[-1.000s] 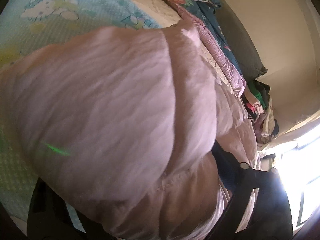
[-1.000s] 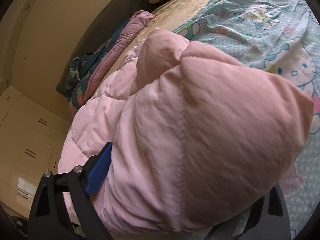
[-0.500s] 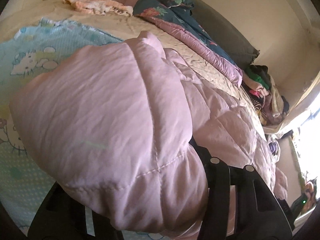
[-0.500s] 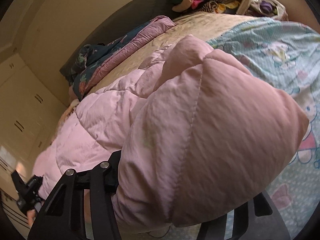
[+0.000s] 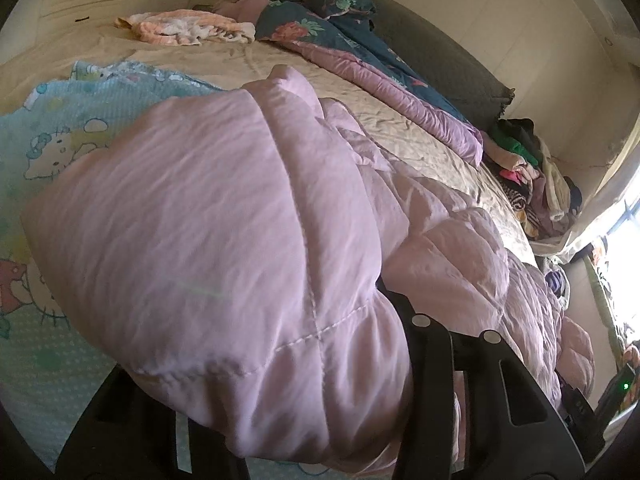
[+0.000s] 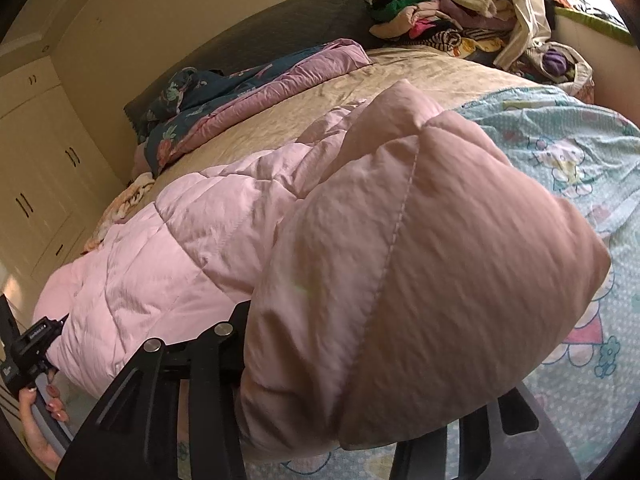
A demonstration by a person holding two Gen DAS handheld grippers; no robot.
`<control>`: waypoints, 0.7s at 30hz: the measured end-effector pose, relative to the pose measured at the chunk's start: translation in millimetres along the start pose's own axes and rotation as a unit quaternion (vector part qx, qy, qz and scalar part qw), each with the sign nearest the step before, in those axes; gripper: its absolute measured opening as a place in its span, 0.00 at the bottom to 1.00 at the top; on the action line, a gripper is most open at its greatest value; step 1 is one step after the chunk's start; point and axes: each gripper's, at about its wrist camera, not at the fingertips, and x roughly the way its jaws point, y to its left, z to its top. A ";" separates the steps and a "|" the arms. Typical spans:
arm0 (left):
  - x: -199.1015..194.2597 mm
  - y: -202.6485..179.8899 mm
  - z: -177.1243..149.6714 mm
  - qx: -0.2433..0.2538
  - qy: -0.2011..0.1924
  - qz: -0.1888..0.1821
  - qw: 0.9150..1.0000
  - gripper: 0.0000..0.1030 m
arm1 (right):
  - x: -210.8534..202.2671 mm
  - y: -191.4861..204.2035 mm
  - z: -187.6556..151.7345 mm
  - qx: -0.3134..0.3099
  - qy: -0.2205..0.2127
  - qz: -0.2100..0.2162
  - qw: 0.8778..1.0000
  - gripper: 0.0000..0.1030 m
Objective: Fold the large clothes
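A pink quilted puffer garment (image 5: pixel 224 216) lies across the bed and bulges up in front of both cameras. My left gripper (image 5: pixel 280 412) is shut on one bunched end of it, and the padding hides the fingertips. My right gripper (image 6: pixel 360 400) is shut on the other bunched end (image 6: pixel 400 264), fingertips hidden too. The stretch of garment between the two grips (image 6: pixel 168 248) sags on the bed. The left gripper and the hand holding it show at the right wrist view's lower left (image 6: pixel 28 356).
A light blue cartoon-print blanket (image 5: pixel 52 136) (image 6: pixel 568 152) lies under the garment on the beige bedspread (image 5: pixel 248 64). A purple and teal floral quilt (image 5: pixel 360 64) runs along the dark headboard (image 6: pixel 280 28). A clothes pile (image 6: pixel 440 16) sits at one bed corner. Wardrobes (image 6: pixel 36 168) stand beside the bed.
Both grippers have lifted and tilted back with the garment still held, so more of the bed and room shows. The garment's middle now stretches between the two grips.
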 end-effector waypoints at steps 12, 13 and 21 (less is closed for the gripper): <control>-33.3 -18.7 9.1 0.031 -0.020 -0.002 0.999 0.31 | -35.7 38.2 16.5 -0.081 -0.031 -0.006 0.996 0.31; -37.6 -19.9 9.7 0.032 -0.021 -0.003 0.999 0.31 | -41.7 42.5 16.8 -0.091 -0.036 -0.006 0.995 0.31; -82.2 -19.9 -1.5 0.045 -0.030 -0.012 0.998 0.31 | -91.1 63.4 0.9 -0.143 -0.056 0.003 0.988 0.30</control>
